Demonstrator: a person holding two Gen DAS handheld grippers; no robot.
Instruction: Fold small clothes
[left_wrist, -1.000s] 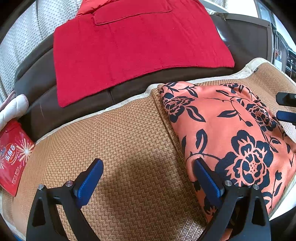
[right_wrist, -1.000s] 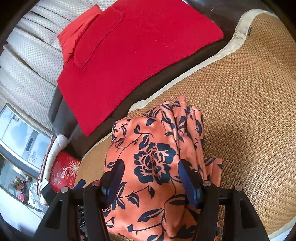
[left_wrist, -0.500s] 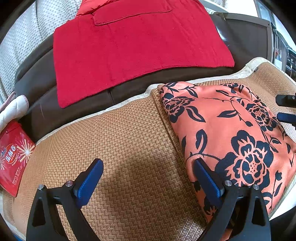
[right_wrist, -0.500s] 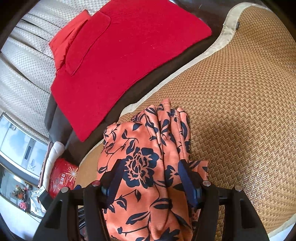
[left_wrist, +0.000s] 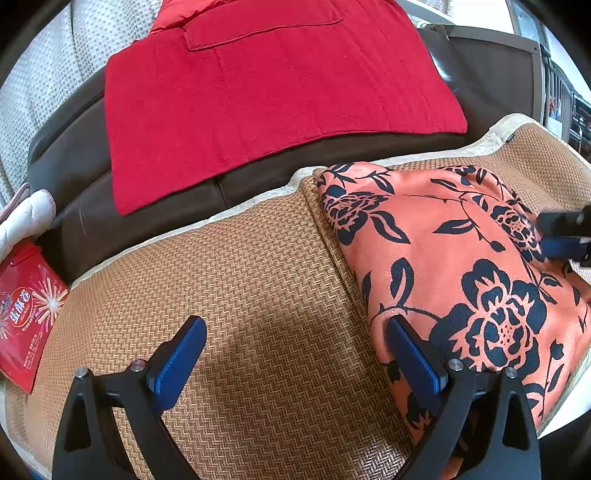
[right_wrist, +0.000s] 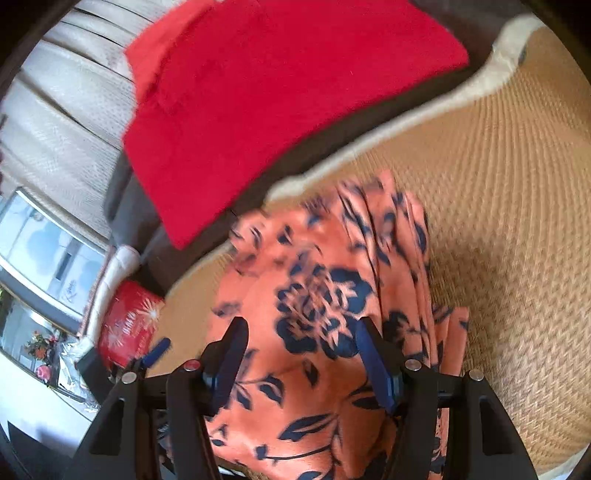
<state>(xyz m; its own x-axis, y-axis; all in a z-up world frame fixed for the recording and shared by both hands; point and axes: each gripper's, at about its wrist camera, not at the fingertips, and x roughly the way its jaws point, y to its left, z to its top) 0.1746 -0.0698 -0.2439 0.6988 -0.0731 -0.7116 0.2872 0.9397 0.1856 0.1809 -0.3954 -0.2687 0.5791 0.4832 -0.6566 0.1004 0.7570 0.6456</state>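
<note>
Nearest the camera, the left hand-held gripper (left_wrist: 295, 350) hangs with its blue pads wide apart over the woven mat (left_wrist: 240, 295), its right finger at the edge of the folded orange floral cloth (left_wrist: 461, 258). The right hand-held gripper (right_wrist: 301, 350) is spread too, both fingers above the cloth (right_wrist: 325, 295), holding nothing. Farther back, a red towel (left_wrist: 277, 92) drapes over the dark sofa (left_wrist: 74, 158), with a red packet (left_wrist: 26, 310) at the left.

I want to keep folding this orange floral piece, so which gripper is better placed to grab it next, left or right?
Right. The right gripper is open directly over the floral garment, while the left gripper is open mostly over bare woven mat beside it.
</note>
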